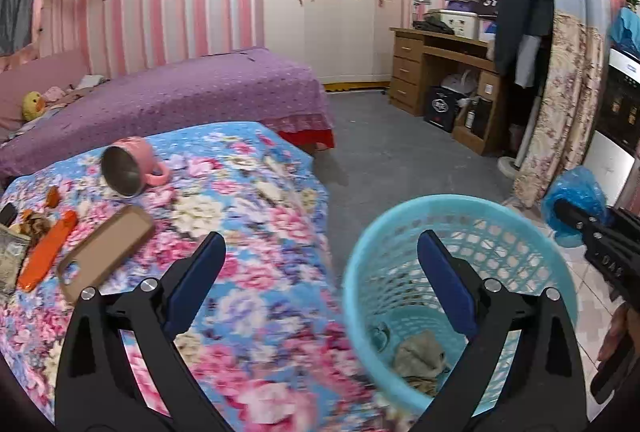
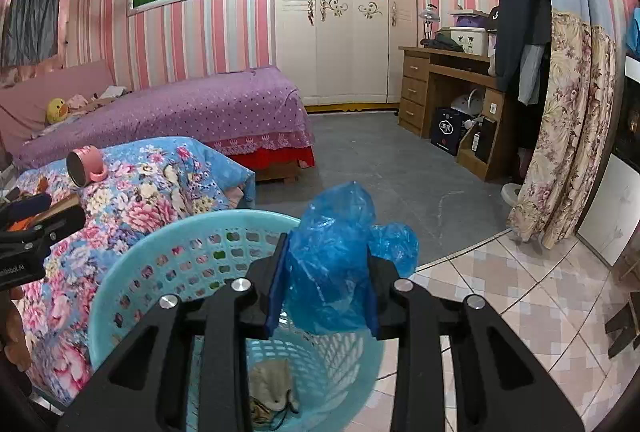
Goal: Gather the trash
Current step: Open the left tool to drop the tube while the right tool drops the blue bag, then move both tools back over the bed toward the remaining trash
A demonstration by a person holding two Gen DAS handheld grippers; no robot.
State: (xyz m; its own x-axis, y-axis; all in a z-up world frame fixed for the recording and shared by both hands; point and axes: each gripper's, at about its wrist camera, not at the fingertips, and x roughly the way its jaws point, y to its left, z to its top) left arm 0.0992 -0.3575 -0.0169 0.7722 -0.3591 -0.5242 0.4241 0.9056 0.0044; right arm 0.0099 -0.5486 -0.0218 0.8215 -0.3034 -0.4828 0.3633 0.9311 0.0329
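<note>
While the left hand-held gripper (image 1: 320, 260) gapes empty, the right hand-held gripper (image 2: 326, 284) pinches a blue bag (image 2: 336, 252) above the basket (image 2: 120, 296).

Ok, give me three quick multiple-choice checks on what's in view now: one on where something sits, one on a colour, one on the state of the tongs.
1. Where is the pink mug?
A. In the basket
B. Lying on its side on the floral blanket
C. On the desk

2. What colour is the laundry-style basket?
A. Light blue
B. Red
C. Yellow

3. What are the right tongs doing?
A. Open and empty
B. Shut on the mug
C. Shut on a blue plastic bag

Key: 1 B, its open mouth faces sideways on the blanket. 2 A, its rim and mesh wall are light blue in both views. 3 C, the crumpled bag sits pinched between the pads above the basket.
</note>
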